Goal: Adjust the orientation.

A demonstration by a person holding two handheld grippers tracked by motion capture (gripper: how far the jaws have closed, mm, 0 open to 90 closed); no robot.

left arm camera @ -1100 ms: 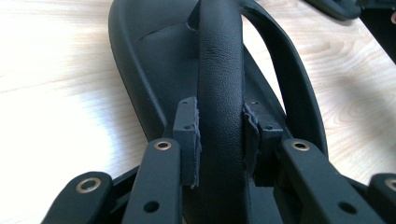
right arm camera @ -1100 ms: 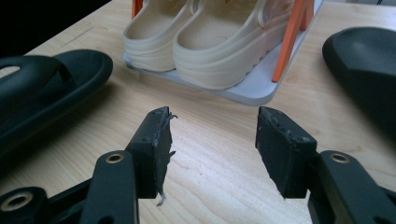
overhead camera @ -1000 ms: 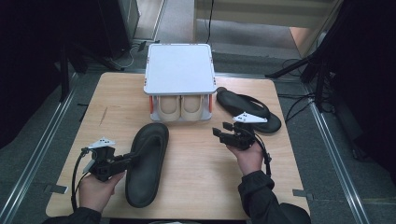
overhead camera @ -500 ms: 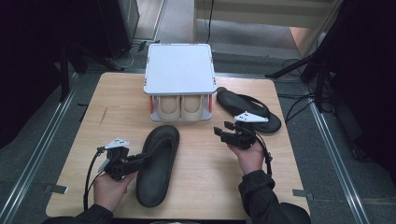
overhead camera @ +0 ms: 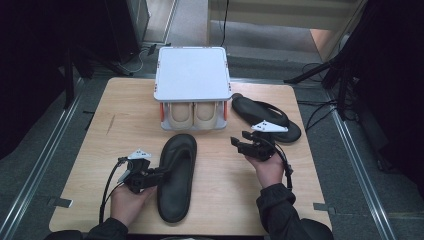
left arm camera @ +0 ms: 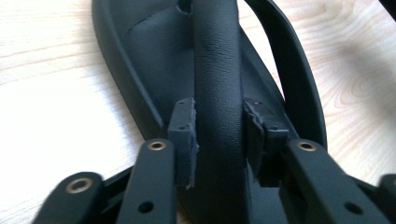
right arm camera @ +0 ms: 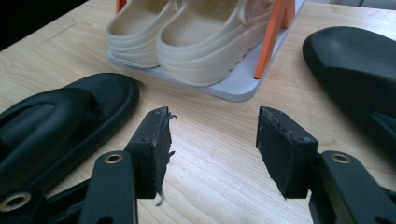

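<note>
On the table [overhead camera: 100,125], a black flip-flop [overhead camera: 176,180] lies flat just right of the left gripper [overhead camera: 159,174], heel toward the person and toe toward the white shoe rack [overhead camera: 192,75] ahead. Its strap [left arm camera: 219,93] runs between the left gripper's jaws, which have just been opening; the pads flank the strap, seemingly without pressing it. The right gripper [right arm camera: 211,140], jaws apart and empty, hovers between this flip-flop and a second flip-flop [overhead camera: 265,116] to its right.

My left tool [overhead camera: 159,173] lies low and level, its jaws just opening, while my right tool [overhead camera: 239,142] hovers level, jaws spread wide.
</note>
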